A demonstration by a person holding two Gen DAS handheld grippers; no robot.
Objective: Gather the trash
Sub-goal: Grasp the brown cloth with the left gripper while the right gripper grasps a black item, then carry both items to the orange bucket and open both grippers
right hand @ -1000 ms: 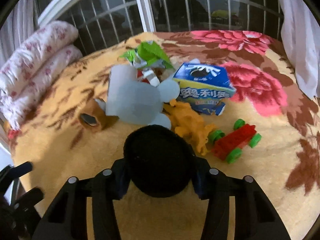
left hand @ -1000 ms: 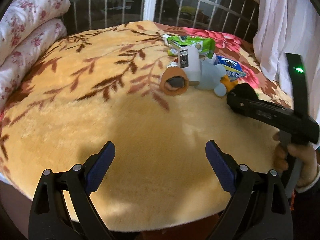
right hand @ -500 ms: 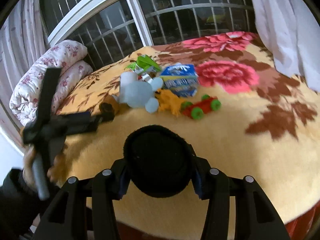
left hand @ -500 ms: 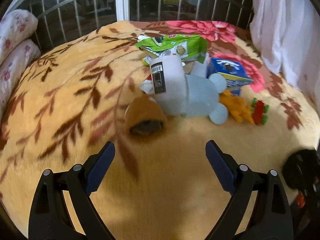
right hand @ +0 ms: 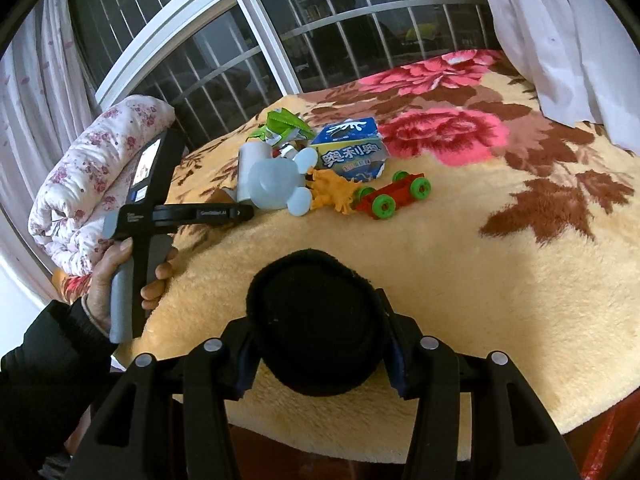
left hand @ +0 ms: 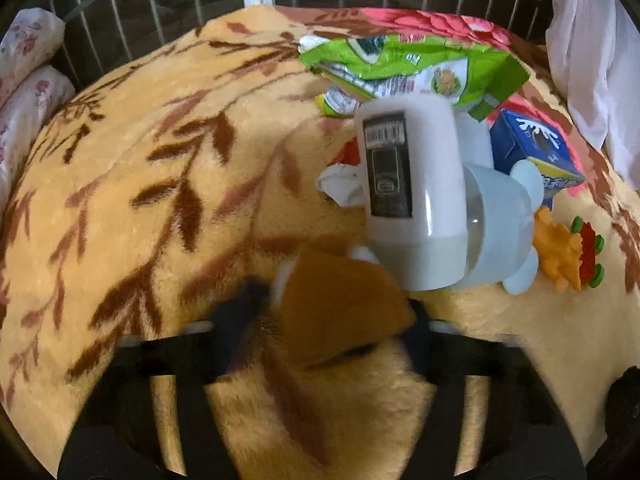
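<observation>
Left tongs (left hand: 336, 320) astride brown wrapper (left hand: 344, 312), blurred, orientation unclear

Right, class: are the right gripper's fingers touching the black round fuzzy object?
Touching. The right wrist view shows both fingers pressed against the sides of the black round fuzzy object, with no gap visible.

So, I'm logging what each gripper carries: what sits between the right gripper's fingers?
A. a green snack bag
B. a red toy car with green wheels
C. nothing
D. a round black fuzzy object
D: in the right wrist view the right gripper has its fingers closed against a round black fuzzy object, while the red toy car with green wheels and the green snack bag lie on the blanket.
</observation>
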